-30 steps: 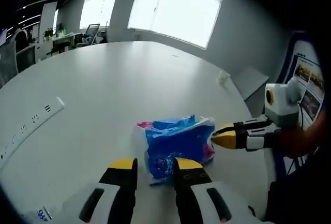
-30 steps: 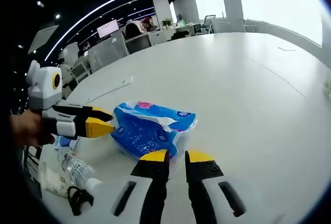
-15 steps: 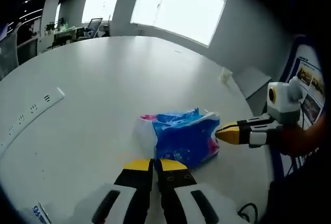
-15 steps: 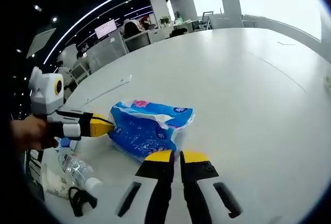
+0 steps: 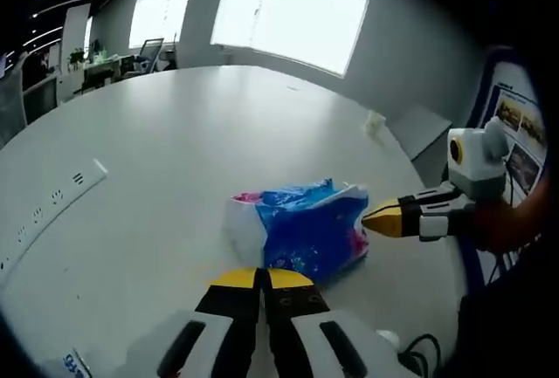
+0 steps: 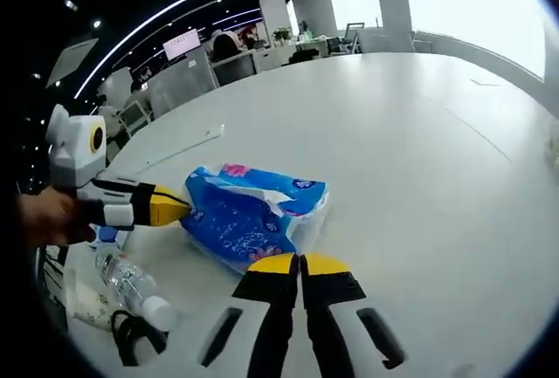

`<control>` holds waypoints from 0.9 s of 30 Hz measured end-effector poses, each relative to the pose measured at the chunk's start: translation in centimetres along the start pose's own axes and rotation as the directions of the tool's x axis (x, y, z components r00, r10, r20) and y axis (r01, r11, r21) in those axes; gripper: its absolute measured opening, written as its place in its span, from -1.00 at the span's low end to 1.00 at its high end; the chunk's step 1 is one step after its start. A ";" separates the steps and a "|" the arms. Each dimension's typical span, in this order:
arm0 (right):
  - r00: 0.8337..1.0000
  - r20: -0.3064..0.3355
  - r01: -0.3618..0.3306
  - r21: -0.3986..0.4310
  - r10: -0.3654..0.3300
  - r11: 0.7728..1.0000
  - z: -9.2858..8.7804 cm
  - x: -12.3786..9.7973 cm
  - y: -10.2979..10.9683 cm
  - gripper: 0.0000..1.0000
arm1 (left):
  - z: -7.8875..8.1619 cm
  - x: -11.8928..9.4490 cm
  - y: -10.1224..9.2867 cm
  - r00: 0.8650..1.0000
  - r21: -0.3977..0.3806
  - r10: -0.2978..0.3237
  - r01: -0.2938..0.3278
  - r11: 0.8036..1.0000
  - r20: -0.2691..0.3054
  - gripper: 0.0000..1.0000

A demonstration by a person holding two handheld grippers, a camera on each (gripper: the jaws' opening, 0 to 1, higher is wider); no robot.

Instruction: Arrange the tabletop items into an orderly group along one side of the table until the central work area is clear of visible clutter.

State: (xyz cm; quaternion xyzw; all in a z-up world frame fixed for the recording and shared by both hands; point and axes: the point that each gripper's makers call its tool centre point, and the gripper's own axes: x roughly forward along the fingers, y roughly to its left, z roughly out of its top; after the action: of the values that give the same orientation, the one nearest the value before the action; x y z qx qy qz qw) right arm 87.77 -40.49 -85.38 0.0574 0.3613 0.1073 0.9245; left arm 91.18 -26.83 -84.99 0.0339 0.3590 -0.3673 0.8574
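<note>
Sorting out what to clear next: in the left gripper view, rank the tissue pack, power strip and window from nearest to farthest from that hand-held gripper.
1. Tissue pack, just ahead of the jaws.
2. Power strip, at left on the table.
3. Window, far wall.

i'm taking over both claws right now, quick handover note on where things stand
Left claw: shut, at one end of the blue tissue pack; whether it grips the wrapper is unclear.
Right claw: shut, at the opposite end, same doubt.
The pack lies mid-table on the white table.
A water bottle and a black cable sit by the near edge in the right gripper view.
Done: both ends approached. Left: move the pack beside the bottle and cable.
</note>
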 end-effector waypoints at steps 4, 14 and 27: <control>1.000 0.012 0.002 -0.009 -0.002 1.000 0.5 -0.2 -0.1 -1.00 | 0.5 -0.4 -0.3 1.000 -0.005 0.003 -0.003 1.000 0.022 -1.00; 0.999 0.045 -0.006 -0.044 0.008 0.999 2.2 -0.6 0.1 -1.00 | 1.7 -1.6 -0.4 0.997 -0.034 0.031 -0.028 0.999 0.070 -1.00; 0.995 0.076 -0.050 -0.095 0.057 0.994 5.2 -0.1 0.3 -1.00 | 2.5 -3.4 -0.9 0.988 -0.083 0.100 -0.091 0.992 0.118 -1.00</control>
State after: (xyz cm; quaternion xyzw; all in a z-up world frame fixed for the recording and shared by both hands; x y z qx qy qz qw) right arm 91.20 -40.36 -81.48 0.0280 0.3177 0.1464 0.9364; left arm 90.49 -26.25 -80.77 -0.0049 0.3180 -0.3130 0.8949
